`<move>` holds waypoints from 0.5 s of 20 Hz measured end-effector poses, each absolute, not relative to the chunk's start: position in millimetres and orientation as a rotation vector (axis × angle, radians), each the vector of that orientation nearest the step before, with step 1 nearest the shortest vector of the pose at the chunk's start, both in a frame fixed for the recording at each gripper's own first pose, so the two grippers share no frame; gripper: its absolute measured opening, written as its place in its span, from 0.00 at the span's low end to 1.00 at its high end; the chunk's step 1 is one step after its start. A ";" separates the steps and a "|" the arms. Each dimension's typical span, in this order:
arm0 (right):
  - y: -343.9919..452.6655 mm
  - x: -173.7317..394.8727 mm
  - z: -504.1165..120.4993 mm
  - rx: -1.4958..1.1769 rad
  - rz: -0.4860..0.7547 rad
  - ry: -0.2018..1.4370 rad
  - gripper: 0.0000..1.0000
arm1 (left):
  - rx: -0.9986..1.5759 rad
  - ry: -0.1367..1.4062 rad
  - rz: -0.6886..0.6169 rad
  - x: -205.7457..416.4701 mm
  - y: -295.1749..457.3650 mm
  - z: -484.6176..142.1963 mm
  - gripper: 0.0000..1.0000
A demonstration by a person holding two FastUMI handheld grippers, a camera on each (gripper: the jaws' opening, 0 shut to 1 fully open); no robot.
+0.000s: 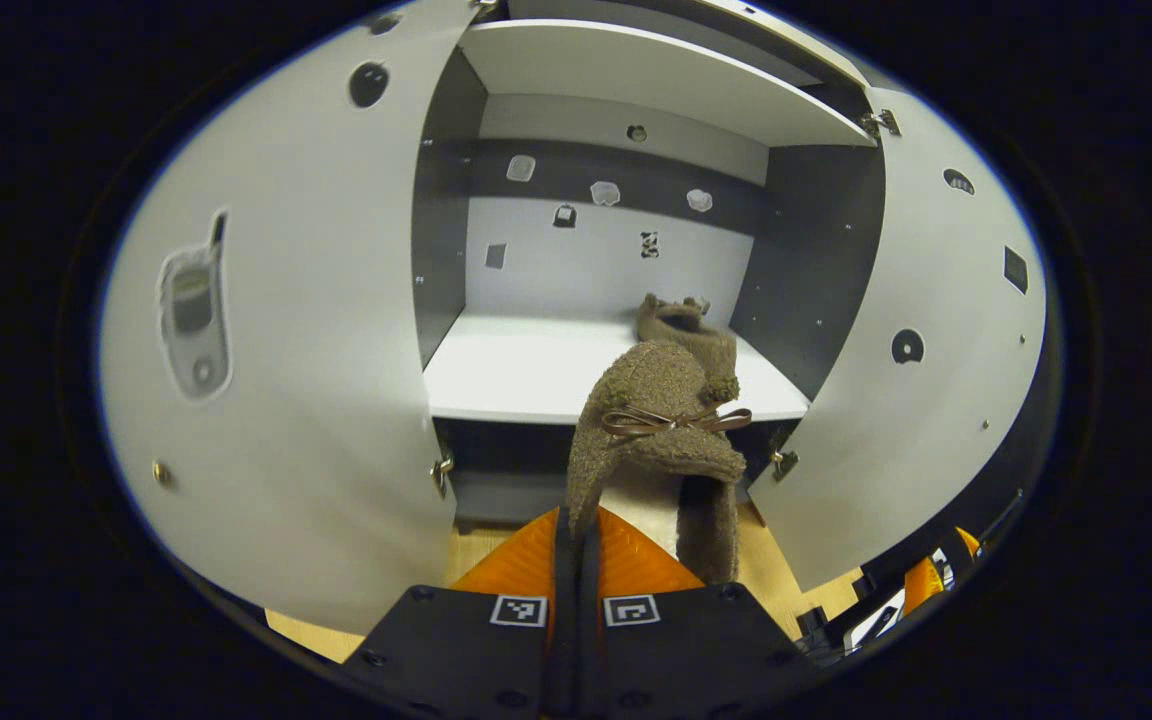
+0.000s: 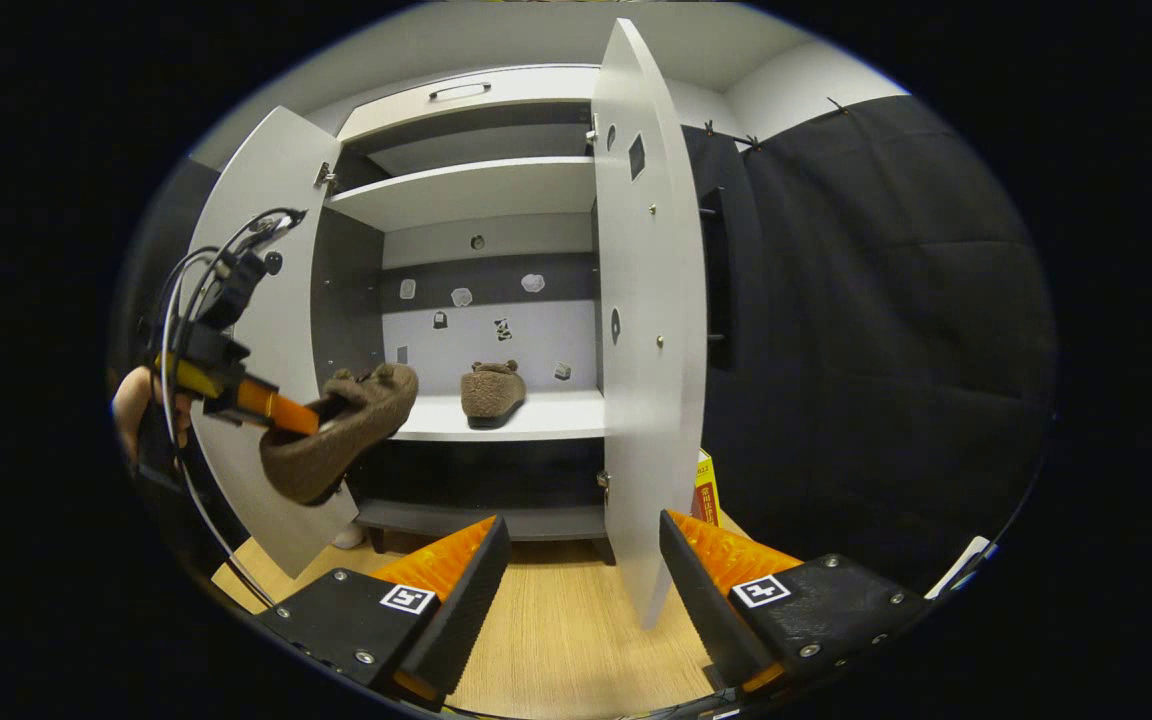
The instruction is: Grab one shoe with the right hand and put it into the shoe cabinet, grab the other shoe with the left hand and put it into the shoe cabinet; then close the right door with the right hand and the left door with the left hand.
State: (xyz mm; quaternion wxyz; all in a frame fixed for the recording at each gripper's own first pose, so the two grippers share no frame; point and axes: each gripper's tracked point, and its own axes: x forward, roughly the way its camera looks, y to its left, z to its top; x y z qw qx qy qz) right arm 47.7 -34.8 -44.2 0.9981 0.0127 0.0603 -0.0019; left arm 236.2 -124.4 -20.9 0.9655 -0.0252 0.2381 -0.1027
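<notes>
Your left gripper has its orange fingers pressed nearly together on the edge of a brown fuzzy shoe. The shoe rises straight ahead of the fingertips, ribbon bow facing the camera, its opening hanging to the right of the fingers. From the right gripper view that same shoe hangs off the left gripper, clear of the shelf and out in front of the cabinet opening, toe dipping down.

Beyond the held shoe, on the white shelf, sits the other shoe, toward the right side of the shelf; in the right gripper view it is the other shoe resting flat on the shelf. Shelf space left of it lies bare.

The left door stands open to the left of your left fingers, the right door open to their right; the shoe sits between them with room on both sides.

Your right gripper has its fingers spread wide, holding nothing, above the wooden floor. The right door stands edge-on just ahead of the gap between those fingers, nearer the right finger. A small yellow-red box sits on the floor behind that door, against the black cloth wall.
</notes>
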 end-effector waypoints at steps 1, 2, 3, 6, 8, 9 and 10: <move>-38.5 49.4 -41.8 0.029 -0.008 0.120 0.92 | -0.046 0.469 -0.208 247.7 -129.8 -12.2 0.07; -42.9 49.2 -39.7 0.029 -0.016 0.115 0.92 | -0.035 0.454 -0.207 265.9 -132.8 0.6 0.06; -49.5 49.2 -36.2 0.026 -0.028 0.111 0.92 | -0.024 0.443 -0.201 280.8 -136.6 8.0 0.06; -66.2 51.1 -23.1 0.028 -0.060 0.091 0.92 | 0.019 0.419 -0.165 322.7 -137.3 7.9 0.06; -76.1 52.1 -14.6 0.032 -0.078 0.075 0.92 | -0.036 0.447 -0.165 342.4 -143.2 3.5 0.06; -79.9 52.1 -12.0 0.036 -0.087 0.073 0.92 | -0.087 0.454 -0.172 351.8 -145.7 5.5 0.07; -83.3 53.2 -10.2 0.038 -0.095 0.073 0.92 | -0.104 0.452 -0.164 362.9 -141.8 8.6 0.07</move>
